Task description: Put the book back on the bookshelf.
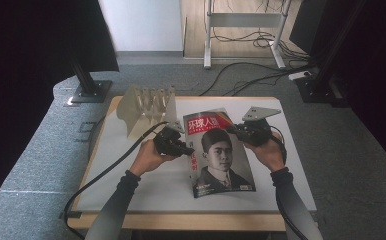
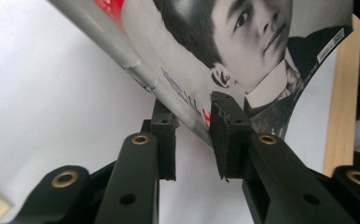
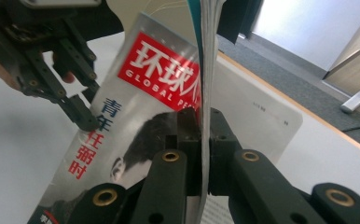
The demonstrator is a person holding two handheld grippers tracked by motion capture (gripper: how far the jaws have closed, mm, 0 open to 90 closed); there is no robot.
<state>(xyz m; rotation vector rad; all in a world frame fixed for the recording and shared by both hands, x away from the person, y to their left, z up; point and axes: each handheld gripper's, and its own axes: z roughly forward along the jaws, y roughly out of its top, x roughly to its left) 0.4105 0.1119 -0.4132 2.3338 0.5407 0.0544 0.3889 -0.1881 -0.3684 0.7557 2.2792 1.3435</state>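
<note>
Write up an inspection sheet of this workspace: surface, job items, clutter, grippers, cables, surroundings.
Surface: white-topped table with a wooden edge.
Job's things: magazine, lifted off the table and held between the two grippers.
Clutter: pale slotted rack at the table's far left.
Grippers: left gripper has the magazine's spine edge between its jaws; right gripper shut on the magazine's opposite edge.
Cables: black gripper cable trails off the table's left side; loose floor cables beyond.
Surroundings: grey carpet, white stand frame, dark curtains.
</note>
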